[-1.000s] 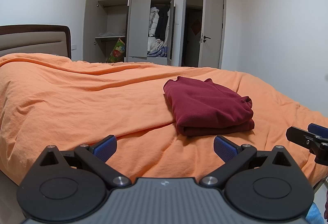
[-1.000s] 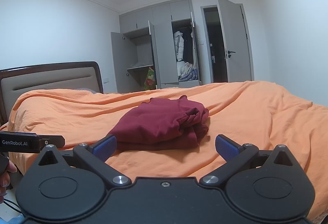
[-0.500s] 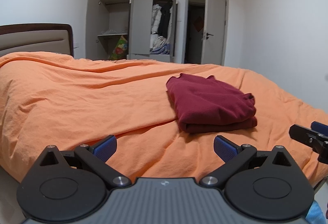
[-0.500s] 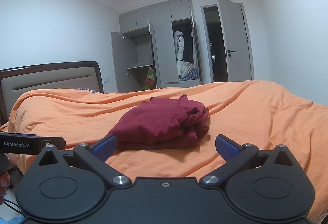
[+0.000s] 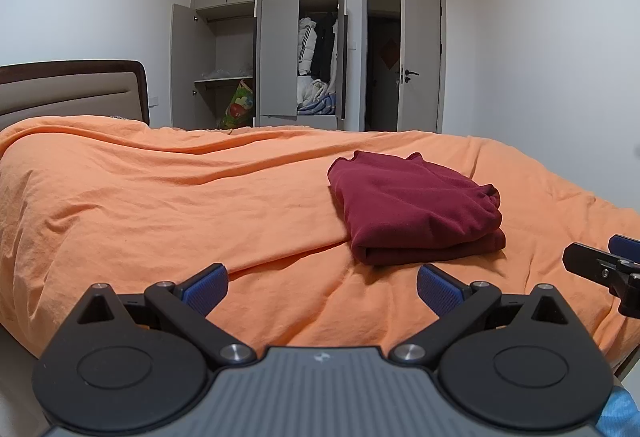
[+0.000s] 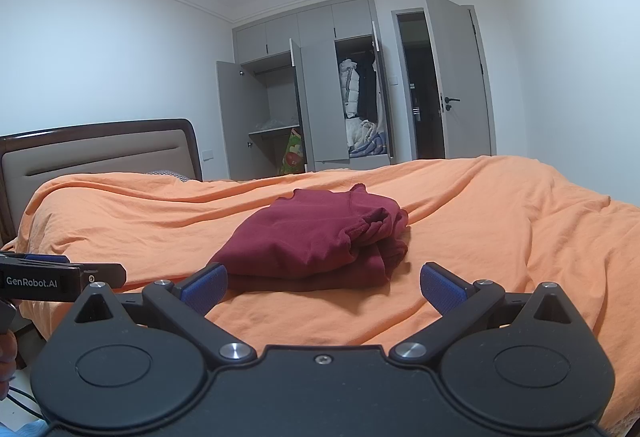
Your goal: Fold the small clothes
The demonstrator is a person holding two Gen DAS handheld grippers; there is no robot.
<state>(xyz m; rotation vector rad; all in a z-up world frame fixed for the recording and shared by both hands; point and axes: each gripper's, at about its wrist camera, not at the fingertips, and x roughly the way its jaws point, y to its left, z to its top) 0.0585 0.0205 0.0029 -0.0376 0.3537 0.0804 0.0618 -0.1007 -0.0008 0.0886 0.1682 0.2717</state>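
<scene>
A dark red garment (image 5: 416, 209) lies folded in a thick stack on the orange bedspread (image 5: 160, 197), right of centre in the left wrist view. The right wrist view shows the same garment (image 6: 316, 241) straight ahead on the bedspread (image 6: 500, 221). My left gripper (image 5: 322, 287) stands open near the bed's front edge, short of the garment, with nothing between its blue pads. My right gripper (image 6: 324, 287) is open too, just short of the garment's near fold. Each gripper shows at the edge of the other's view: the right one (image 5: 600, 269), the left one (image 6: 60, 277).
A padded headboard (image 6: 100, 153) stands at the left. Behind the bed, a grey wardrobe (image 5: 280, 53) has its doors open, with clothes hanging inside. Next to it a room door (image 5: 420, 53) stands open. A hand (image 6: 6, 349) shows at the lower left of the right wrist view.
Both grippers have drawn back slightly and lifted their view; the garment sits a little lower and farther in the frames. Both stay open and the garment has not moved.
</scene>
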